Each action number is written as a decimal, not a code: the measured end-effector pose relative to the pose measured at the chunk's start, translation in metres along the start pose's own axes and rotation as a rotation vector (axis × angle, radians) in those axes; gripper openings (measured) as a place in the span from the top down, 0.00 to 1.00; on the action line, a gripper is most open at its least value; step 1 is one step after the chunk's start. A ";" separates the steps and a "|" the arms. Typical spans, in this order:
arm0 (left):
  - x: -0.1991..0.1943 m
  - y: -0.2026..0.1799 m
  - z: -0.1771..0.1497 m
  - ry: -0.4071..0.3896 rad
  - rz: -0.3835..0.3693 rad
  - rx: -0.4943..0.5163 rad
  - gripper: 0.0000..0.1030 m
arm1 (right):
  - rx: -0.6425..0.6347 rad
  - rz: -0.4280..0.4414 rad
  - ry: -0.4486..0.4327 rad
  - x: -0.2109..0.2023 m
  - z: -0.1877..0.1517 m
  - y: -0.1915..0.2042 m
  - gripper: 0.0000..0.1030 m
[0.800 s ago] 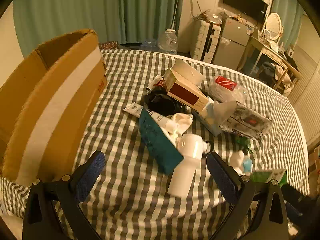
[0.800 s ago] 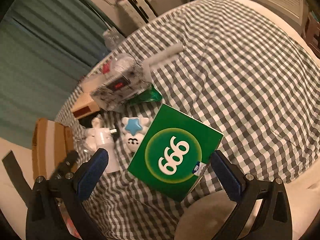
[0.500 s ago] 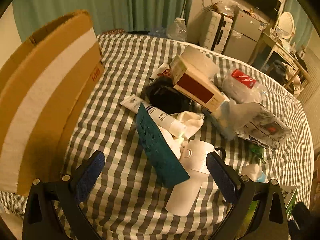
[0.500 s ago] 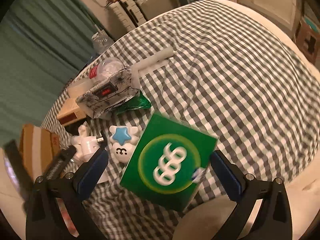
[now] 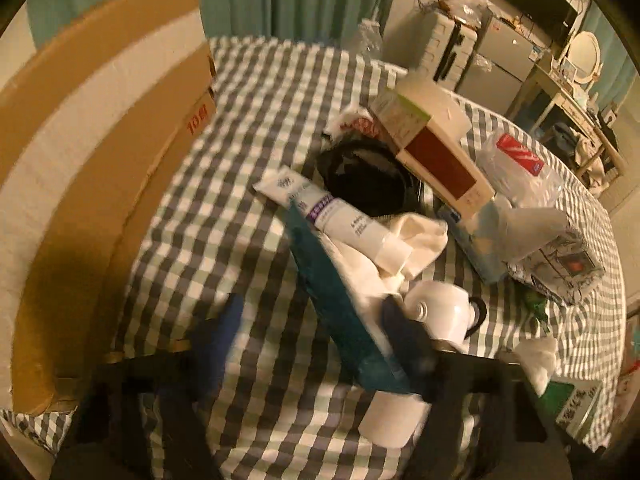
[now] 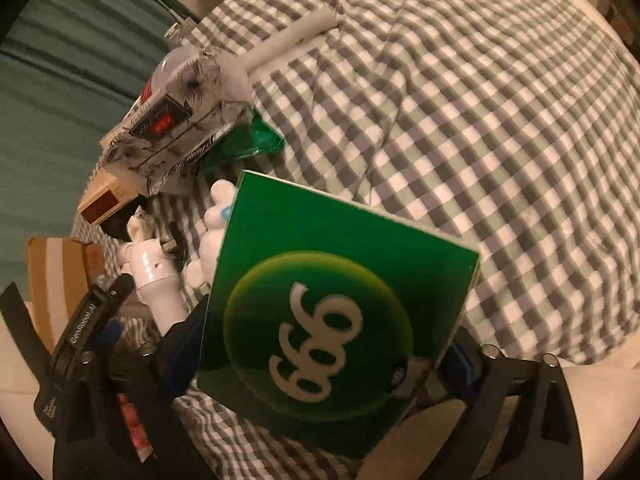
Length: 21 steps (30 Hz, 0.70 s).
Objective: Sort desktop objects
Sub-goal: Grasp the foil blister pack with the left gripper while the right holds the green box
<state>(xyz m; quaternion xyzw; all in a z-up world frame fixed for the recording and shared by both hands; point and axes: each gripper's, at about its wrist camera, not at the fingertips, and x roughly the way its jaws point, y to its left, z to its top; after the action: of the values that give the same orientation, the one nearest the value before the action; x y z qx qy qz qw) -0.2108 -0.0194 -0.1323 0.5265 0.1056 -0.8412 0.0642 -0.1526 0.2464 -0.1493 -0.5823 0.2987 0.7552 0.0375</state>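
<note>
My left gripper (image 5: 316, 332) is open, its blurred blue fingers on either side of a teal box (image 5: 340, 312) that leans in the pile. A white bottle (image 5: 420, 344) lies against the right finger and a white tube (image 5: 332, 216) rests on the box's far end. My right gripper (image 6: 320, 344) is shut on a green box (image 6: 340, 304) marked 666 and holds it tilted above the checkered cloth (image 6: 480, 120). The green box also shows at the left wrist view's lower right (image 5: 576, 400).
A tall cardboard box (image 5: 100, 160) stands at the left. Behind lie a black pouch (image 5: 368, 176), a cream and red carton (image 5: 436, 148), a patterned tissue pack (image 6: 180, 116), a green wrapper (image 6: 256, 140) and a white star toy (image 6: 212, 236).
My left gripper has moved forward and its fingers have come closer together around the teal box. My right gripper has closed on the green box and lifted it towards the camera.
</note>
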 end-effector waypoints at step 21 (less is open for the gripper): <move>-0.054 0.033 -0.043 0.000 -0.175 0.046 0.86 | -0.221 0.029 -0.185 -0.042 -0.028 0.024 0.17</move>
<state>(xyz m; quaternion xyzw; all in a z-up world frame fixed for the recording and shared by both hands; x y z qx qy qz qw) -0.1426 -0.0411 -0.1053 0.5167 0.1318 -0.8457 -0.0219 -0.1247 0.2253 -0.1059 -0.5064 0.2173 0.8344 -0.0104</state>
